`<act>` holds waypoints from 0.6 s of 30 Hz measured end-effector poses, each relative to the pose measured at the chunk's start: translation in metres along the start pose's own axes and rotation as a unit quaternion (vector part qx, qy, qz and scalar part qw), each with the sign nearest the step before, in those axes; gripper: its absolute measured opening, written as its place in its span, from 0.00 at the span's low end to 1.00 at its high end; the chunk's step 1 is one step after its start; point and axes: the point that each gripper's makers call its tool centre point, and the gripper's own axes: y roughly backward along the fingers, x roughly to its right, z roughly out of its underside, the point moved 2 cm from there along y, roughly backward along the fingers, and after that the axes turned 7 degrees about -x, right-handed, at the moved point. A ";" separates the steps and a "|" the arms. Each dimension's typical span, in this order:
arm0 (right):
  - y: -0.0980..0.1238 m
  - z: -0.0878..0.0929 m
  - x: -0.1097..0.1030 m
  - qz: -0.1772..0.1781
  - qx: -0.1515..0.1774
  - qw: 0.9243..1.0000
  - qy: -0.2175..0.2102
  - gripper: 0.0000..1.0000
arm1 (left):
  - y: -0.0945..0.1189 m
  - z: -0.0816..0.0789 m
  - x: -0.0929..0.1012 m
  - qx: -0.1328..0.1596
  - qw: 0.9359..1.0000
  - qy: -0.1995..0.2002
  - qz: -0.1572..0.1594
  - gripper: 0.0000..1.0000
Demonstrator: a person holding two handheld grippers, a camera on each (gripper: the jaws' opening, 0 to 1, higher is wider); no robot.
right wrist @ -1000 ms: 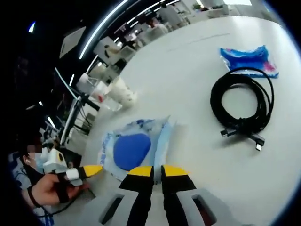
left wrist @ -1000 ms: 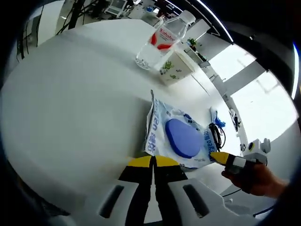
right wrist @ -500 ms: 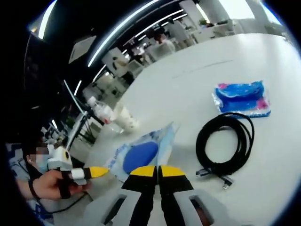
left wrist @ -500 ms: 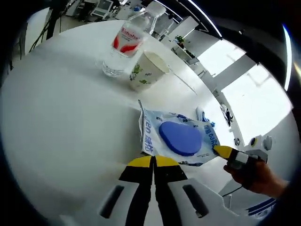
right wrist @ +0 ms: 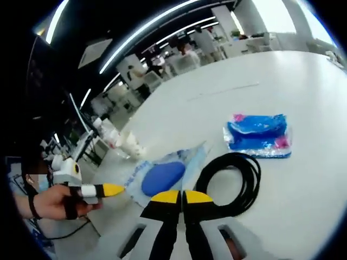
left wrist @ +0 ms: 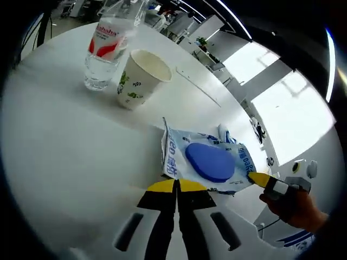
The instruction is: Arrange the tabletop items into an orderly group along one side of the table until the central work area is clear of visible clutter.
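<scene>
A white-and-blue wipes pack (left wrist: 209,162) with a round blue lid hangs between my two grippers. My left gripper (left wrist: 176,186) is shut on its near left corner. My right gripper (left wrist: 256,177) comes in from the right, shut on the opposite corner. In the right gripper view my right gripper (right wrist: 181,196) is shut at the edge of the pack (right wrist: 162,176). My left gripper (right wrist: 112,189) pinches its far corner. A paper cup (left wrist: 138,78) and a water bottle (left wrist: 105,49) stand beyond the pack. A black cable coil (right wrist: 230,184) and a blue-pink packet (right wrist: 260,135) lie to the right.
The round white table (left wrist: 65,141) has bare room left of the pack. A person's hand (left wrist: 295,208) holds my right gripper past the table edge. The cup (right wrist: 132,146) and bottle (right wrist: 111,132) stand near the table's far left rim. Desks and people fill the background.
Both grippers have carried the wipes pack toward the cup and bottle, which now look larger and nearer in the left gripper view. The right gripper view now brings the cable and blue-pink packet closer.
</scene>
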 end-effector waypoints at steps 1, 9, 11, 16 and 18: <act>-0.001 -0.001 0.001 0.000 -0.002 1.000 0.002 0.00 | -0.002 -0.003 0.000 0.001 1.000 0.001 0.000 0.00; -0.022 -0.023 0.006 -0.006 -0.007 1.000 0.008 0.00 | -0.014 -0.024 -0.006 0.014 1.000 0.015 -0.011 0.00; -0.028 -0.027 0.007 -0.006 -0.012 1.000 0.012 0.00 | -0.016 -0.027 -0.008 0.018 0.999 0.024 -0.014 0.00; -0.045 -0.036 0.016 -0.003 -0.025 1.000 0.011 0.00 | -0.024 -0.027 -0.011 0.026 0.998 0.059 -0.025 0.00; -0.051 -0.038 0.021 0.001 -0.031 1.000 0.006 0.00 | -0.028 -0.028 -0.011 0.032 0.997 0.069 -0.026 0.00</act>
